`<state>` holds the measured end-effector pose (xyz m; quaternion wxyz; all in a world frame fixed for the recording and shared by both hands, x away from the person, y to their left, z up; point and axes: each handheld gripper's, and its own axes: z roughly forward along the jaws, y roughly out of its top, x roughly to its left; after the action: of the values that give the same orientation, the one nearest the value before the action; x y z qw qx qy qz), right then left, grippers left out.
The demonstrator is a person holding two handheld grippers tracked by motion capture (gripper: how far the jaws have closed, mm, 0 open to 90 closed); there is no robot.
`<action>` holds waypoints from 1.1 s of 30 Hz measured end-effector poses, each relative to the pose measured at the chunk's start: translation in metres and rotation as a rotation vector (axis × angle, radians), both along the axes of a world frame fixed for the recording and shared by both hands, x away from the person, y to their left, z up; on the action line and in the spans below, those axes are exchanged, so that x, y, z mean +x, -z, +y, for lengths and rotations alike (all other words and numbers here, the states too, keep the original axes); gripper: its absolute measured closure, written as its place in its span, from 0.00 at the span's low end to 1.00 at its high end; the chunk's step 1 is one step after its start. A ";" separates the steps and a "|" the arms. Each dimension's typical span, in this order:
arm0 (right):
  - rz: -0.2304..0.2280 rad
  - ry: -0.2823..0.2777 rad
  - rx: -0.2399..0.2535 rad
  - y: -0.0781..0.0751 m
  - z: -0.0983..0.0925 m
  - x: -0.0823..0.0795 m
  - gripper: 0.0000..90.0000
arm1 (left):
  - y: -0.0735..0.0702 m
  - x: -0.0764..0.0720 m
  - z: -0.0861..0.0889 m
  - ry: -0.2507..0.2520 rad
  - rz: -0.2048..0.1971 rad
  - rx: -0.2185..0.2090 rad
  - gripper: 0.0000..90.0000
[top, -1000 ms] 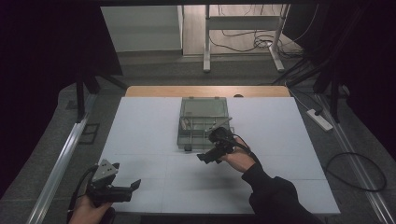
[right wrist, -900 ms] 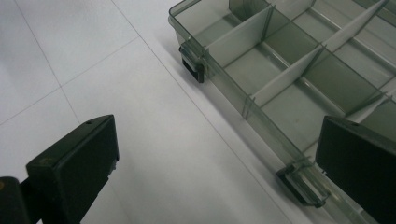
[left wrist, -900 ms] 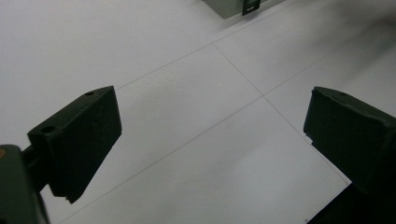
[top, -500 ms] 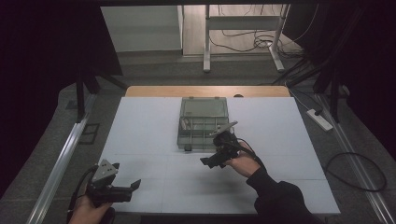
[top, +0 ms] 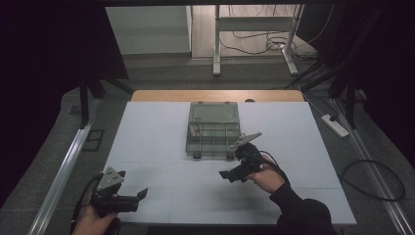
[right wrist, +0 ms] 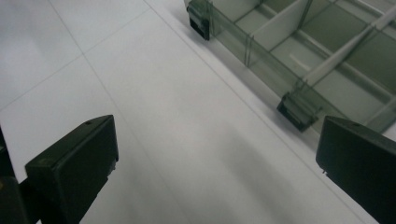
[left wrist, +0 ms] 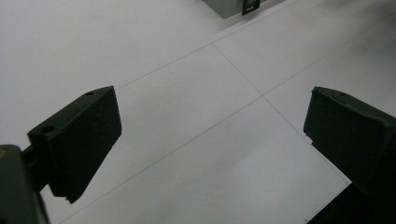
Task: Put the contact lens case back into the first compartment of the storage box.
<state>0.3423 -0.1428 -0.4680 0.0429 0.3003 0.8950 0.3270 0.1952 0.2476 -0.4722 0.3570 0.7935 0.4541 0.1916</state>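
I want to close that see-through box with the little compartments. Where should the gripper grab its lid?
Probably the lid's far edge, coming from behind the compartment box. The lid lies open and flat past the tray, hinged along the middle, so only that far edge is free to lift and swing forward. The right gripper is nearest, open and empty; the two latches face the person.

- The right tongs (top: 234,175) have drawn back from the organizer box (top: 213,129), toward six o'clock on the tabletop (top: 147,127).
- They now sit just off its five o'clock corner, jaws apart.
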 end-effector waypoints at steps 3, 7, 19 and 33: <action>0.001 -0.001 -0.002 -0.001 -0.005 -0.004 0.00 | 0.000 0.000 0.001 -0.002 0.000 -0.002 0.04; 0.001 0.003 0.007 -0.002 -0.012 -0.009 0.00 | 0.000 0.000 0.001 -0.003 0.000 -0.003 0.04; -0.004 0.032 0.021 -0.006 -0.037 -0.021 0.00 | 0.000 -0.001 0.001 -0.003 0.000 -0.004 0.04; -0.021 0.093 0.019 -0.007 -0.072 -0.037 0.00 | 0.000 -0.001 0.001 -0.006 0.000 -0.003 0.04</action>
<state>0.3049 -0.2147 -0.4606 0.0648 0.3385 0.8764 0.3364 0.1939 0.2485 -0.4722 0.3573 0.7917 0.4569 0.1919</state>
